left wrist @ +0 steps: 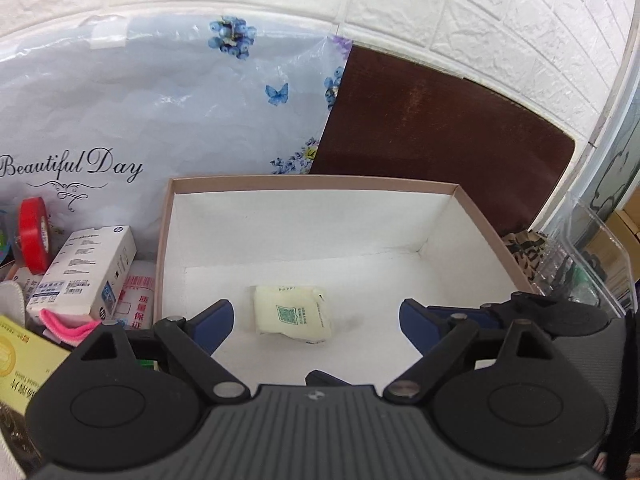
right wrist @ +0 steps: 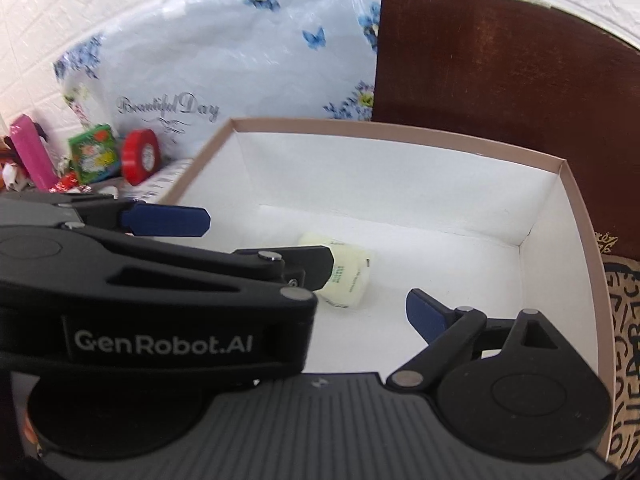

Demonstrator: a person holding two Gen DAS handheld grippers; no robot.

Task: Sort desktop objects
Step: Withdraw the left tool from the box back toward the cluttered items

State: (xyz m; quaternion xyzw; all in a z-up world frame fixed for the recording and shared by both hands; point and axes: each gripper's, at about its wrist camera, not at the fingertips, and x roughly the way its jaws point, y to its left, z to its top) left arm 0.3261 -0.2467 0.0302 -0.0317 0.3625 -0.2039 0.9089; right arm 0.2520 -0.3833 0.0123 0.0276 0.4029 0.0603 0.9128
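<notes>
A cream packet [left wrist: 292, 316] with a green code print lies flat on the white floor of an open cardboard box [left wrist: 400, 185]. My left gripper [left wrist: 316, 320] hangs over the near part of the box, open, its blue fingers [left wrist: 216, 322] wide on either side of the packet and not touching it. In the right wrist view the left gripper [right wrist: 268, 240] crosses in front and covers part of the packet [right wrist: 352, 276]. My right gripper [right wrist: 332, 314] is open too; only its right finger [right wrist: 426, 316] shows, clear of the packet.
Left of the box sit a red tape roll [left wrist: 34, 240], a white carton [left wrist: 88, 272], a yellow box [left wrist: 24, 364], a green packet [right wrist: 94, 154] and a magenta object [right wrist: 30, 152]. A floral bag [left wrist: 160, 120] and brown board [left wrist: 440, 128] lean behind. A clear plastic container [left wrist: 592, 248] stands right.
</notes>
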